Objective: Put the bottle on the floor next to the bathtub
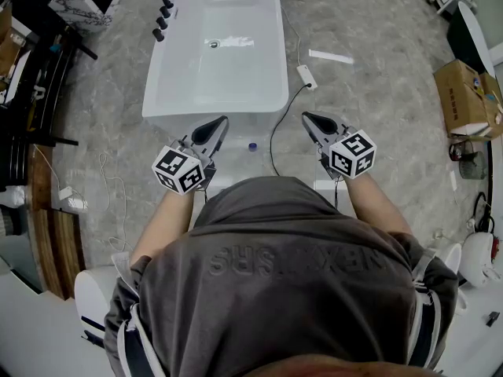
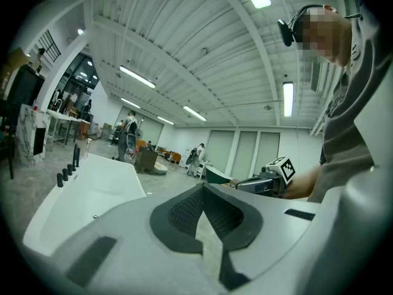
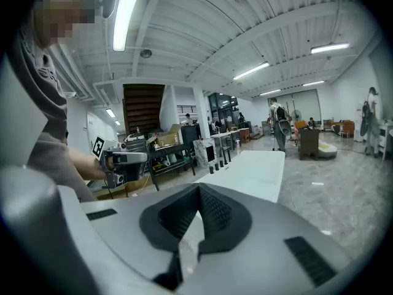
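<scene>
At about 11 o'clock from the person, the left gripper (image 1: 218,124) is held above the floor, aimed toward the near end of the white bathtub (image 1: 157,77). In the left gripper view (image 2: 201,188) its dark ribbed pads meet at the tips, with nothing between them.

Between the two grippers, at 12 o'clock, the bottle (image 1: 252,146) sits on the grey marbled floor just beside the tub's near end wall. A black cable (image 1: 275,128) runs past at its 3 o'clock. Only a small round blue cap and a hint of pale body show from overhead. It appears to stand upright, its long axis vertical and the cap pointing up at the camera.

At 1 o'clock, the right gripper (image 1: 309,118) is also aimed at the tub. Its jaws are likewise pressed tip to tip, holding nothing (image 3: 198,188). Neither gripper touches the bottle.
</scene>
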